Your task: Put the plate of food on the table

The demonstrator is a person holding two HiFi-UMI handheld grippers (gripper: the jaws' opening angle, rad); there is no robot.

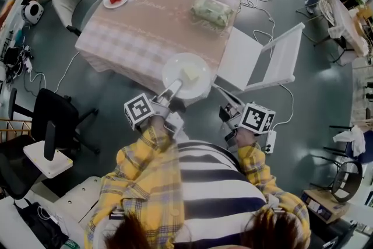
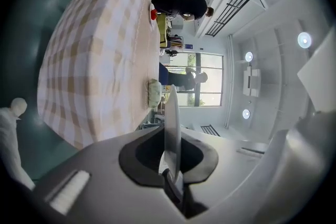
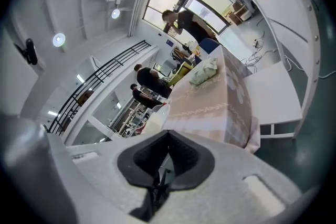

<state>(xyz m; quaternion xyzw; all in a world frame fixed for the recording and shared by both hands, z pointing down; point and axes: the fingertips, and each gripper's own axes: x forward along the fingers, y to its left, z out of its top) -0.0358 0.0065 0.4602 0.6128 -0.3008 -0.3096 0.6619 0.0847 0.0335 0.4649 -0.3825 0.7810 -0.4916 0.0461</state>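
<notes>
- The left gripper [image 1: 175,88] has its fingers pressed on the near rim of the white plate [image 1: 201,61]. It holds the plate out flat in front of the person.
- A pale bit of food [image 1: 190,74] sits in the middle of the plate.
- The plate is up in the air, right by the near edge of the table [image 1: 151,26], not on it yet.
- The table lies straight ahead of the left gripper, past the far rim of the plate. I think the plate needs to go forward over the checked cloth, then down.
- The right gripper [image 1: 227,114] is beside the plate. Its fingers are pressed together with nothing between them.
</notes>
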